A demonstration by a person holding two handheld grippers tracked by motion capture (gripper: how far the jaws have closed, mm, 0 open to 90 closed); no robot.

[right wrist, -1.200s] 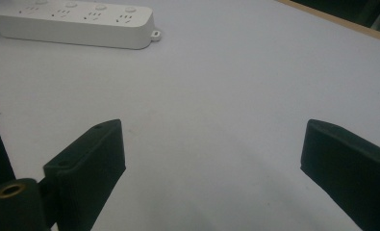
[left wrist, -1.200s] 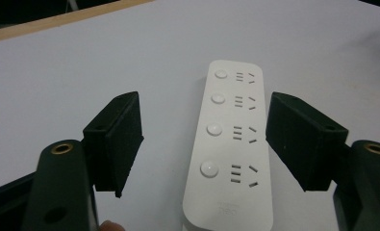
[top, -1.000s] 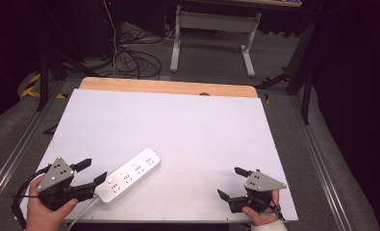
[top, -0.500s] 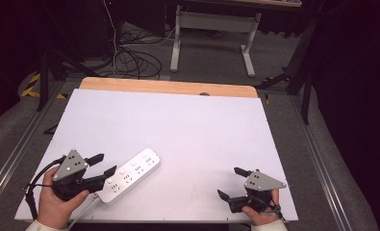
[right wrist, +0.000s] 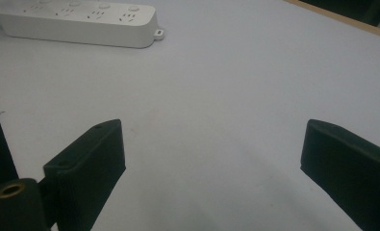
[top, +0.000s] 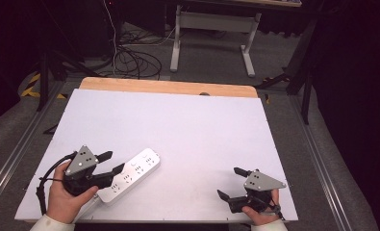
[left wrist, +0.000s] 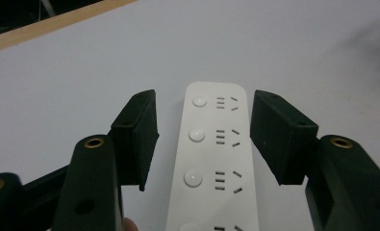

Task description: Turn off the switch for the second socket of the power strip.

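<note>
White power strip [top: 130,174] on white table [top: 187,130]

A dim lab or workshop: a white-topped table [top: 178,125] on grey carpet, tangled cables [top: 130,57] and a metal stand [top: 211,29] behind it.

I am looking over a white table [top: 187,130] whose middle and far half are lying bare, so either of my tongs could be passing there freely. The one obstacle is the white power strip [top: 130,174], lying at the near left; my left gripper [left wrist: 204,139] is straddling it, jaws wide on both sides. My right gripper [top: 230,182], jaws apart, is facing bare table.
</note>
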